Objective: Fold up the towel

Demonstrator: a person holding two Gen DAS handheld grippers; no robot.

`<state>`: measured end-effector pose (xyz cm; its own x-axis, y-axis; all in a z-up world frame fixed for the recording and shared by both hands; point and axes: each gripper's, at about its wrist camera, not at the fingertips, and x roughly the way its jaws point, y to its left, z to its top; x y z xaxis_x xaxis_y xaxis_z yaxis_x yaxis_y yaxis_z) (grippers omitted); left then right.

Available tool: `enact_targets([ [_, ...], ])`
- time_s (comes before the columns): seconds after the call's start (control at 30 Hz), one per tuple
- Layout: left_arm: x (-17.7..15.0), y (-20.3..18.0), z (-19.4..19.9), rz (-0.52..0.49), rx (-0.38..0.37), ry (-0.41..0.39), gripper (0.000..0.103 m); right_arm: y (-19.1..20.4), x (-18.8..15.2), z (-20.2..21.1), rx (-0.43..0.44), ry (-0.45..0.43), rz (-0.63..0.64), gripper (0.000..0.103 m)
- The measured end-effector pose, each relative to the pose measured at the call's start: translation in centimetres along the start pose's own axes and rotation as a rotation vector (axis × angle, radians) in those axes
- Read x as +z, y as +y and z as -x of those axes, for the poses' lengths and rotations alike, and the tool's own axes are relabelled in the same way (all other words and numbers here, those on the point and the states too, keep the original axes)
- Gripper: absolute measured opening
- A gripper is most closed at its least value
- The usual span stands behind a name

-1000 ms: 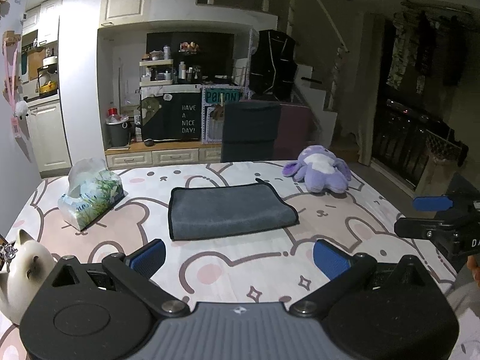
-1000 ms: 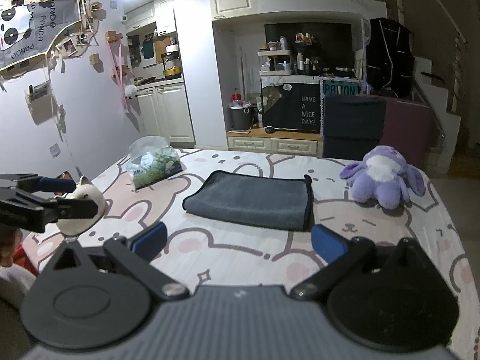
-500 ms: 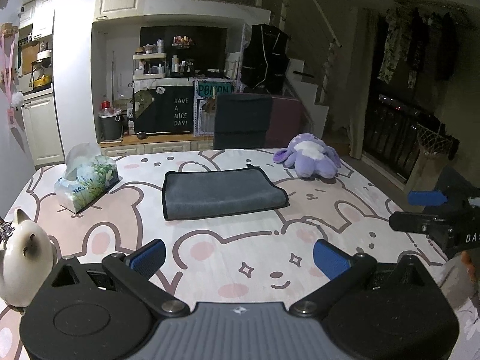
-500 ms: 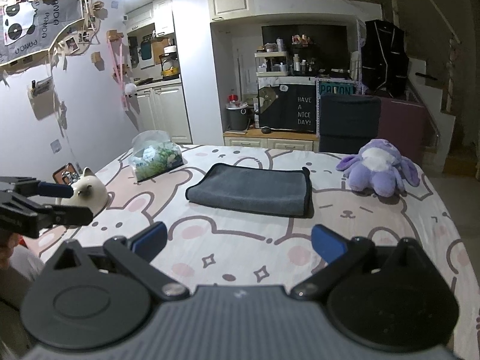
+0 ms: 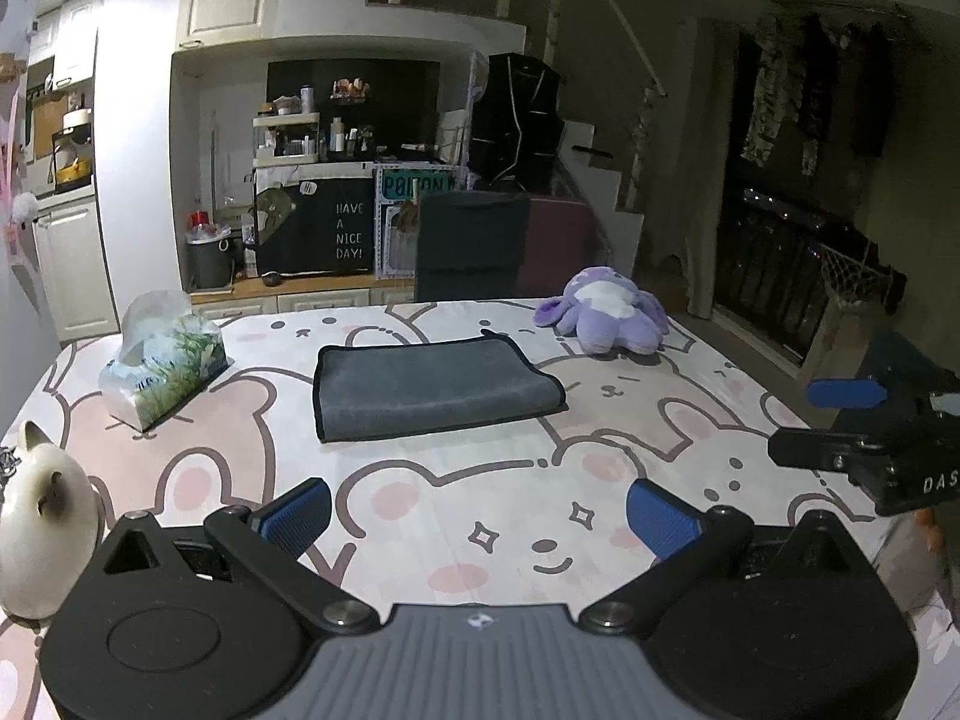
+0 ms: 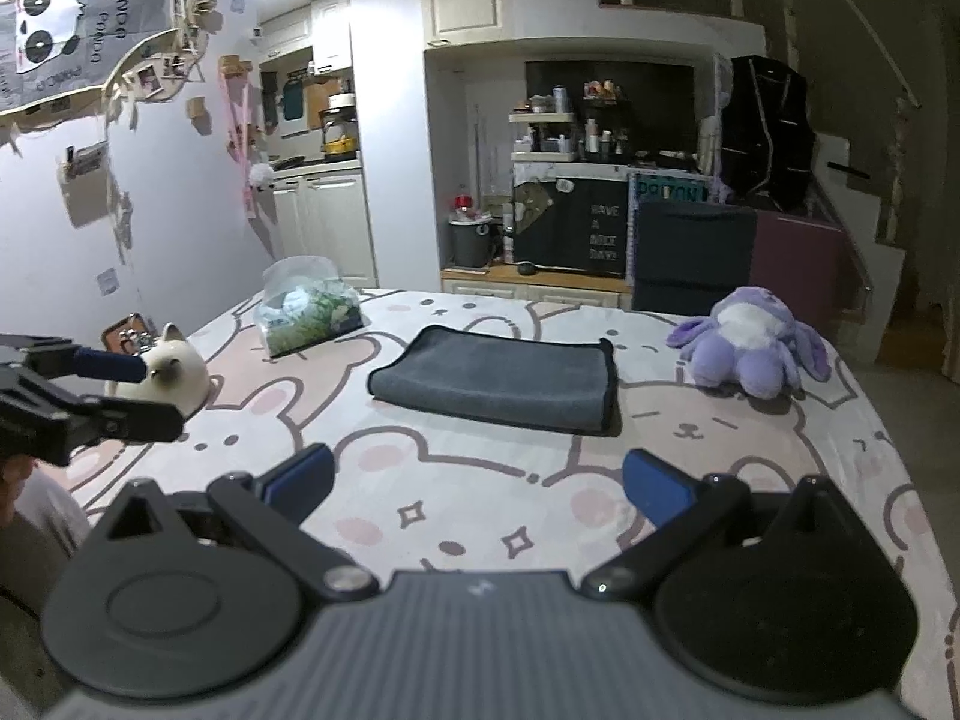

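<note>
**Both grippers open and empty, towel lying folded mid-desk**

Left gripper (image 5: 477, 513): jaws spread wide, blue pads well apart, nothing between them, held over the near edge of the desk (image 5: 480, 480). Right gripper (image 6: 477, 486): same, jaws wide open and empty, over the near edge. Each shows in the other's view: right gripper at 3 o'clock in the left view, left gripper at 9 o'clock in the right view.

Desk has a pink-and-white bunny-print cover. White cat figurine (image 5: 42, 516) near the left edge, 8 o'clock in the left view. Grey towel (image 5: 429, 390) with dark trim lies flat in a folded rectangle at desk centre, 12 o'clock from both grippers, well apart from both. Tissue pack (image 5: 168, 369) at 10 o'clock of the towel. Purple plush (image 5: 606, 315) at 2 o'clock, near the far edge. Dark chair (image 5: 471, 246) behind the far edge.
</note>
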<state>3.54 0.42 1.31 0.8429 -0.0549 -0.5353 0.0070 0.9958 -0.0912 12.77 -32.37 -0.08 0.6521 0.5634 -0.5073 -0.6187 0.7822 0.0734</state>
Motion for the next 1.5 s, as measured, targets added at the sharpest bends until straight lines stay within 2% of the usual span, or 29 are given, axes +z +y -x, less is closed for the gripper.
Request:
enact_targets([
  [0.2,-0.21,-0.28,-0.13,-0.009,0.004,0.004,0.103,-0.01,0.05,0.19,0.022,-0.011,-0.007,0.103],
  [1.5,-0.32,-0.42,-0.14,-0.006,-0.003,-0.006,0.103,0.06,-0.15,0.2,0.013,-0.013,0.0,0.103],
])
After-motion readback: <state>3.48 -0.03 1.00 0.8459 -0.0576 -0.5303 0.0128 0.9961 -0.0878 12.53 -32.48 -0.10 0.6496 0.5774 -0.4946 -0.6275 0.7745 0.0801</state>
